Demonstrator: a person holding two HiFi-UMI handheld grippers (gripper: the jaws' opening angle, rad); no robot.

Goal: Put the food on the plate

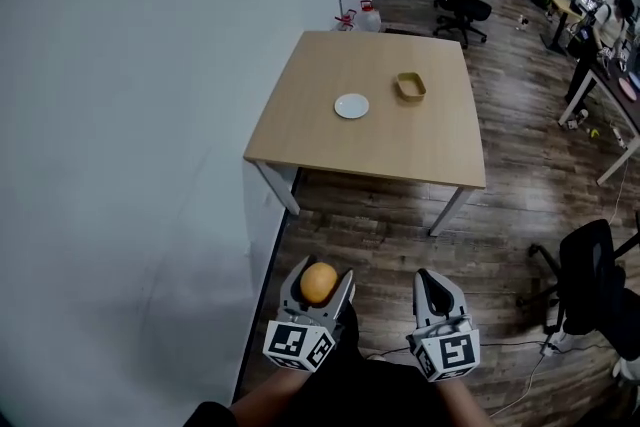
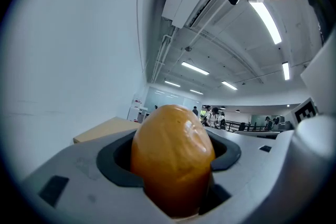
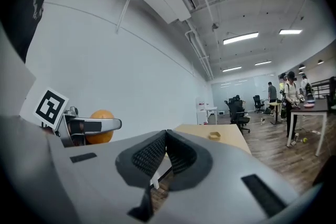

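Left gripper (image 1: 318,273): is clamping the food, its jaws standing wide around it.
Right gripper (image 1: 431,283): is carrying nothing, its jaws pressed together.
Food (image 2: 173,157): a smooth, glossy, rounded orange piece, is sitting between the left pads, well apart from the plate.
Plate (image 1: 351,105): small and white, is lying on the worktop (image 1: 400,140) at 12 o'clock from the grippers. A tan tray (image 1: 410,86) is sitting at the plate's 2 o'clock.
Slip risk: the pads are bearing on curved, slick sides, so a jolt during the carry is likely squeezing the food out.
Roll risk: the plate is looking shallow, so a high or tilted release is probably sending the food rolling off.
Mix-up risk: the tray is sitting near the plate, so a drifting approach is possibly ending over it.
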